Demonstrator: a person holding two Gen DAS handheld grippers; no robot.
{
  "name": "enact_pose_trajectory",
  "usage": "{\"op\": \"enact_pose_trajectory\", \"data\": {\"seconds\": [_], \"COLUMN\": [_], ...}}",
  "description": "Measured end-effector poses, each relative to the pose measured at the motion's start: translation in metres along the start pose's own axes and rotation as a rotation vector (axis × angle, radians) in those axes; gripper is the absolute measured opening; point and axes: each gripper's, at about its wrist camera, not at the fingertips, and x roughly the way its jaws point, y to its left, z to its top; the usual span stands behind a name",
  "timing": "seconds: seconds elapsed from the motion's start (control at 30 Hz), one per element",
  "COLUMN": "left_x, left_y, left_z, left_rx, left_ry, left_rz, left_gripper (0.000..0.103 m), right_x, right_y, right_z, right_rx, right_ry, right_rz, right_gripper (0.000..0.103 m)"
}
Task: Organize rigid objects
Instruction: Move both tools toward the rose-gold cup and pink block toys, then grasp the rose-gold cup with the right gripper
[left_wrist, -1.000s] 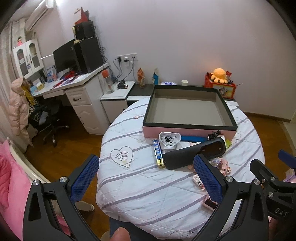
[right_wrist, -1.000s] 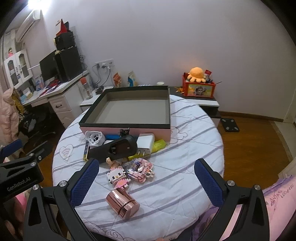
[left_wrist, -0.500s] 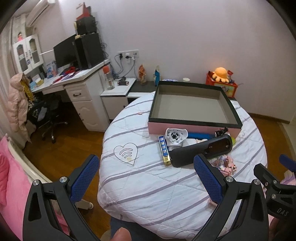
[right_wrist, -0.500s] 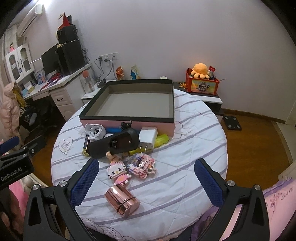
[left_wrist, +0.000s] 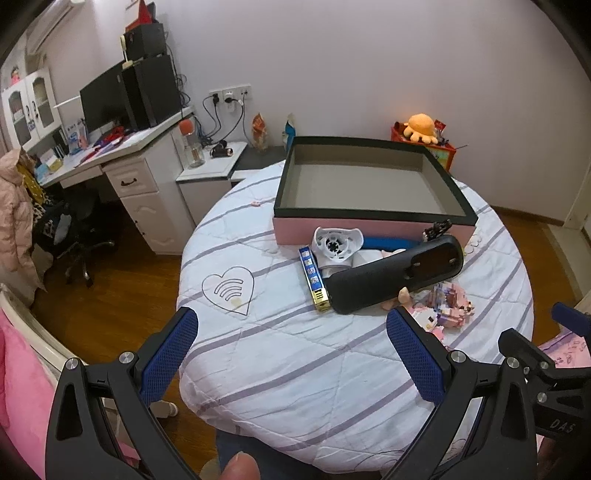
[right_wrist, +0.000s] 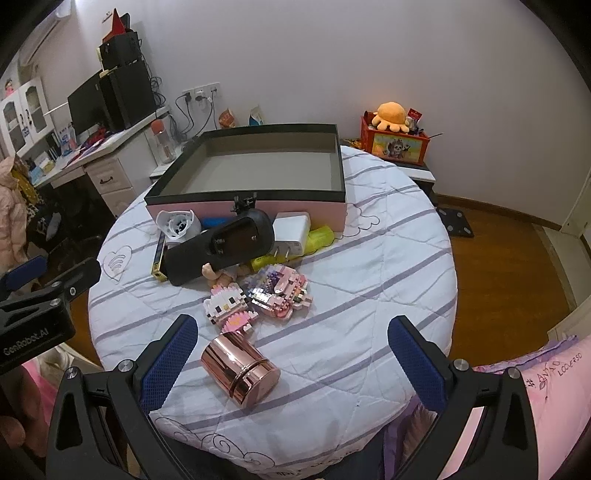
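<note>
**Rigid objects sit clustered in front of one box, both jaws apart**

Rigid objects lie in one cluster on my round desk (right_wrist: 388, 258), against the near wall of the single pink box (right_wrist: 258, 206) with its dark rim; its inside shows bare grey. I count one long black device (right_wrist: 218, 251) lying slantwise across the pile, one white round-faced gadget (right_wrist: 177, 225) at the far left, one slim gold-ended bar (left_wrist: 314, 275) just beside it, one blue thing (left_wrist: 388, 243) partly hidden against the box wall, one white plug adapter (right_wrist: 291, 232) and one yellow item (right_wrist: 319, 238) to the right. Nearer to me are two block-built figures (right_wrist: 258, 295) side by side and one small doll (right_wrist: 218, 275) poking from under the black device. One rose-gold canister (right_wrist: 240, 373) lies on its side, nearest of all.

My left gripper (left_wrist: 291, 354) hangs over the near left edge, jaws wide apart, holding nothing. My right gripper (right_wrist: 291, 358) has its jaws equally wide, the canister lying between them in view but untouched.
</note>
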Motion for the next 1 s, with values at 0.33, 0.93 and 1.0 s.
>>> {"op": "enact_pose_trajectory", "data": {"seconds": [0.33, 0.93, 1.0], "left_x": [0.026, 0.049, 0.051], "left_y": [-0.004, 0.005, 0.005], "left_z": [-0.01, -0.03, -0.032], "left_rx": [0.028, -0.008, -0.005], "left_ry": [0.076, 0.152, 0.156], "left_rz": [-0.048, -0.077, -0.079], "left_gripper": [0.103, 0.103, 0.103], "right_x": [0.019, 0.049, 0.052], "right_y": [0.0, 0.018, 0.019], "right_z": [-0.013, -0.031, -0.032], "right_rx": [-0.014, -0.073, -0.081], "right_ry": [0.055, 0.145, 0.152], "right_rz": [0.028, 0.069, 0.072], "right_gripper": [0.103, 0.103, 0.103]}}
